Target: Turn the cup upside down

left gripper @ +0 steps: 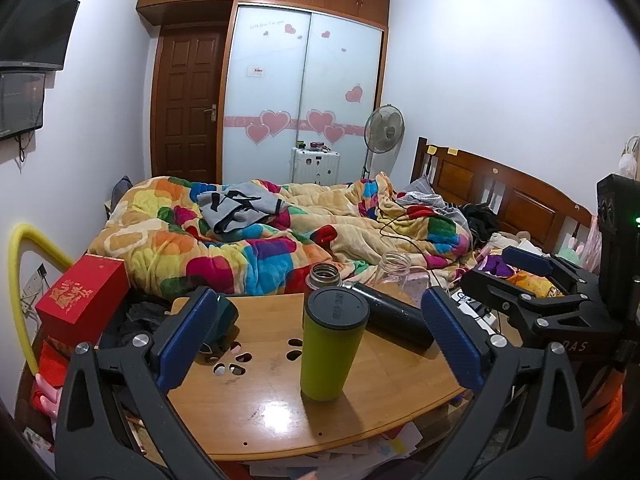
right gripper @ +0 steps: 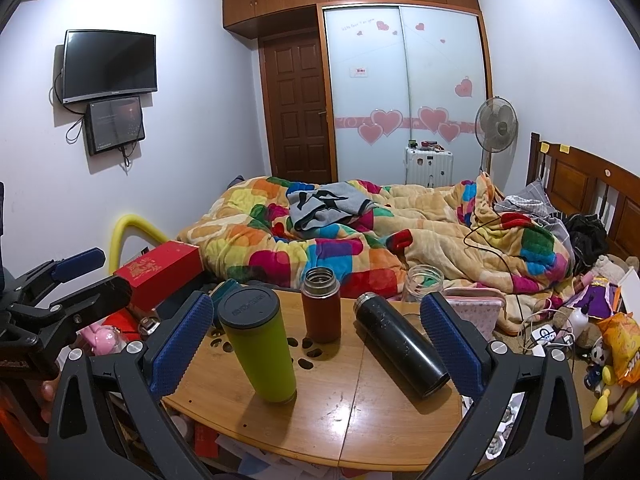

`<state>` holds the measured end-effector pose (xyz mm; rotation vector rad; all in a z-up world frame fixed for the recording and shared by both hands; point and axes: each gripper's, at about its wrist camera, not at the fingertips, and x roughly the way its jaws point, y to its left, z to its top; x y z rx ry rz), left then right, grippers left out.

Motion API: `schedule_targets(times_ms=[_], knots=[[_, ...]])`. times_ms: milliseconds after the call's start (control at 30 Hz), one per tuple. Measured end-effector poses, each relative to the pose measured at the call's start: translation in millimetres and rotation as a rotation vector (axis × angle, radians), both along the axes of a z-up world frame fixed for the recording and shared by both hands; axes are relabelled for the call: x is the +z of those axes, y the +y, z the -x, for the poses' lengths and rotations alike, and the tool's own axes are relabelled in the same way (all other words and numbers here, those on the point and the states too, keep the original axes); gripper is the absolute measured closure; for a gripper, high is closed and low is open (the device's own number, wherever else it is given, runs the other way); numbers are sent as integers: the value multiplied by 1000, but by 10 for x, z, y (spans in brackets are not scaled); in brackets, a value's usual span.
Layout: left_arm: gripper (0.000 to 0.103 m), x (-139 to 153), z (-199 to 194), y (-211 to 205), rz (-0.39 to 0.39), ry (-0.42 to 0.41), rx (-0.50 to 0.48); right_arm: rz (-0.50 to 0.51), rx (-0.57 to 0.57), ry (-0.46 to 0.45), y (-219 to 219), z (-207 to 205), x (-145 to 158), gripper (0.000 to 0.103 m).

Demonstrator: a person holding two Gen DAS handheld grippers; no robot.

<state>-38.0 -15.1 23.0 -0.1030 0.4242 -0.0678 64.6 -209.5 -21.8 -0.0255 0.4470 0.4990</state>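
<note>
A round wooden counter (left gripper: 400, 392) stands beside a bed (left gripper: 280, 232). The tall green cup (left gripper: 332, 344) stands there. Both tongs, left (left gripper: 320, 340) and right (right gripper: 316, 344), are spread wide, holding nothing.

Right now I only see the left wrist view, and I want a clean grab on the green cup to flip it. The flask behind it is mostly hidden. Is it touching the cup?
Observer: No. The right wrist view shows the brown flask standing upright on the table, with a gap between it and the green cup.
Operator: And the black bottle, where it disappears behind the cup?
Observer: The black bottle lies on its side, well clear of the cup, with its steel-rimmed end nearest the flask.
Operator: Is the right gripper free to help?
Observer: Yes. The right gripper is open and holds nothing.
</note>
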Motion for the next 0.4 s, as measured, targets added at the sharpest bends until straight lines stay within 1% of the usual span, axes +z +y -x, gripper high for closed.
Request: schedule_targets(times_ms=[400], knots=[[0,-6,61,8,-3,-18,-11,0,-1,0,1,-11,21,0]])
